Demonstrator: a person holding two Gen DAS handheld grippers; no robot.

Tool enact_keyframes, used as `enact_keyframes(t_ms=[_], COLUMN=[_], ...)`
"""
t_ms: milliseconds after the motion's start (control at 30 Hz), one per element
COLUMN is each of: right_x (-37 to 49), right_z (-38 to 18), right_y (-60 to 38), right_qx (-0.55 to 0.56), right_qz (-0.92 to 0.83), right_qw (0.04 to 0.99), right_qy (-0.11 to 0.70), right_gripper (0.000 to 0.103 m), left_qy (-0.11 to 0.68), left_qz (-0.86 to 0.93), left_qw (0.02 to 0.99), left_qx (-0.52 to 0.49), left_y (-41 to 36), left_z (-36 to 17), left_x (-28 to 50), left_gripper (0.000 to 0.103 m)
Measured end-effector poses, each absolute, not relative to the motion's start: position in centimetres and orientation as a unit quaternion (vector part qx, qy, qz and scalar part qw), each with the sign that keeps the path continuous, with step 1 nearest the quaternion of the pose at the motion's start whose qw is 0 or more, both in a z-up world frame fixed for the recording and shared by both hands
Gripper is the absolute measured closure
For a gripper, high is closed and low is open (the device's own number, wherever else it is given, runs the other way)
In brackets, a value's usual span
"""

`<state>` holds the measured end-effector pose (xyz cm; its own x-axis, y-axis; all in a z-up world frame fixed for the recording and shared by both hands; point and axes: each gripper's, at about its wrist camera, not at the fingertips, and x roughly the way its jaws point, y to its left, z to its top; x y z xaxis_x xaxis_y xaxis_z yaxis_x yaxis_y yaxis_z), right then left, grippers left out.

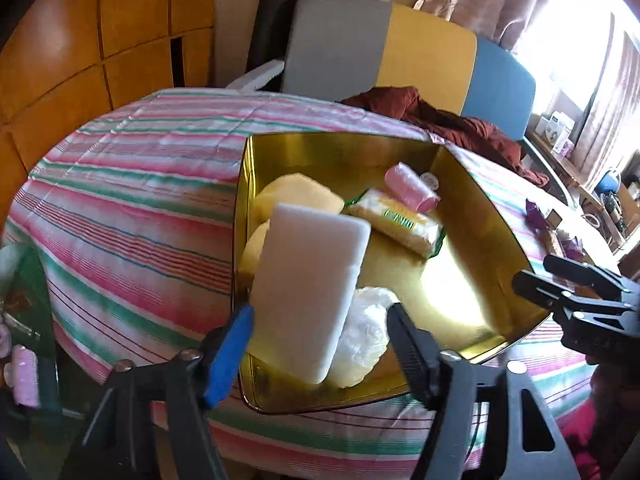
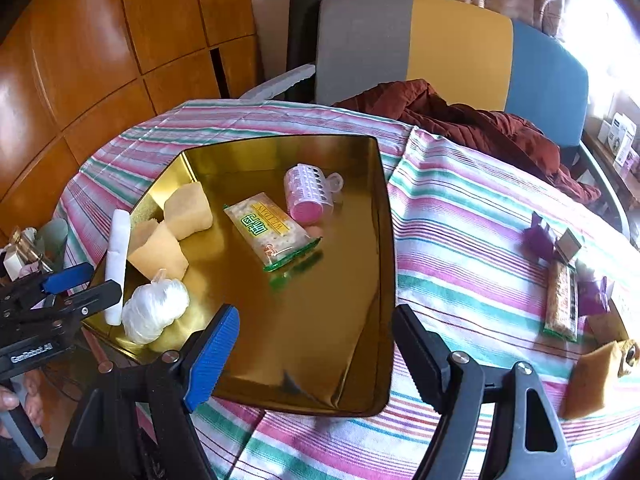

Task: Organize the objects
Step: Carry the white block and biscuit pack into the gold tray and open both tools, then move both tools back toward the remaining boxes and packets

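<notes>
A gold tin tray (image 2: 360, 240) lies on the striped tablecloth (image 2: 460, 220). It holds two yellow sponges (image 2: 188, 208), a cracker packet (image 2: 272, 232), a pink hair roller (image 2: 306, 192) and a knotted white plastic bag (image 2: 154, 308). A white sponge block (image 1: 308, 280) stands tilted at the tray's left edge, blurred, between the fingers of my left gripper (image 1: 320, 310). It touches the blue pad, but the black pad stands apart from it, so the jaws are open. My right gripper (image 2: 316, 312) hangs open over the tray's near edge with nothing between its fingers.
On the cloth right of the tray lie purple packets (image 2: 540, 240), a snack bar (image 2: 562, 300) and another yellow sponge (image 2: 596, 376). A maroon garment (image 2: 480, 124) lies at the far edge before grey, yellow and blue chairs. A second pink roller (image 1: 26, 376) sits off the table's left side.
</notes>
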<state>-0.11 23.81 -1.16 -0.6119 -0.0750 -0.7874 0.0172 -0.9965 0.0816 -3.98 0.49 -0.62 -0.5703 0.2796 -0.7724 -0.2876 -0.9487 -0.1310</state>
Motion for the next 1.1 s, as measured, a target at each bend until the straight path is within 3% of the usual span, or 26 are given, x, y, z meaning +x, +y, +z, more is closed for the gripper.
enact_keyframes(t_ms=[200, 300, 533, 767, 800, 833, 1000, 1100], right_x=[0.7, 1.4, 3.1, 6.1, 6.8, 7.1, 5.2, 5.3], right_z=[-1.0, -0.7, 0.4, 4.5, 5.4, 5.8, 3.8, 2.9], right_y=[23.7, 23.3, 22.5, 22.7, 22.9, 23.2, 26.1, 26.7], right_qx=[0.431, 0.415, 0.372, 0.255, 0.229, 0.214, 0.302, 0.309], right_qz=[-0.901, -0.91, -0.928, -0.962, -0.968, -0.971, -0.949, -0.945], right_qw=[0.024, 0.012, -0.029, -0.075, -0.086, -0.094, -0.066, -0.066], right_qy=[-0.035, -0.021, 0.026, 0.057, 0.055, 0.047, -0.061, -0.081], right_gripper=[0.023, 0.019, 0.016, 0.016, 0.012, 0.0, 0.004, 0.002], left_qy=[-0.019, -0.022, 0.023, 0.054, 0.053, 0.053, 0.051, 0.051], left_qz=[0.9, 0.908, 0.928, 0.934, 0.934, 0.935, 0.936, 0.935], left_qw=[0.143, 0.138, 0.138, 0.148, 0.15, 0.152, 0.163, 0.167], left_qx=[-0.411, -0.395, -0.346, -0.321, -0.319, -0.316, -0.307, -0.309], left_y=[-0.5, -0.2, 2.1, 3.2, 3.2, 3.2, 3.4, 3.6], left_z=[1.2, 2.1, 3.6, 4.1, 4.2, 4.3, 4.5, 4.3], left_x=[-3.5, -3.0, -1.2, 0.3, 0.4, 0.6, 1.2, 1.4], left_gripper=[0.021, 0.014, 0.004, 0.003, 0.003, 0.003, 0.003, 0.003])
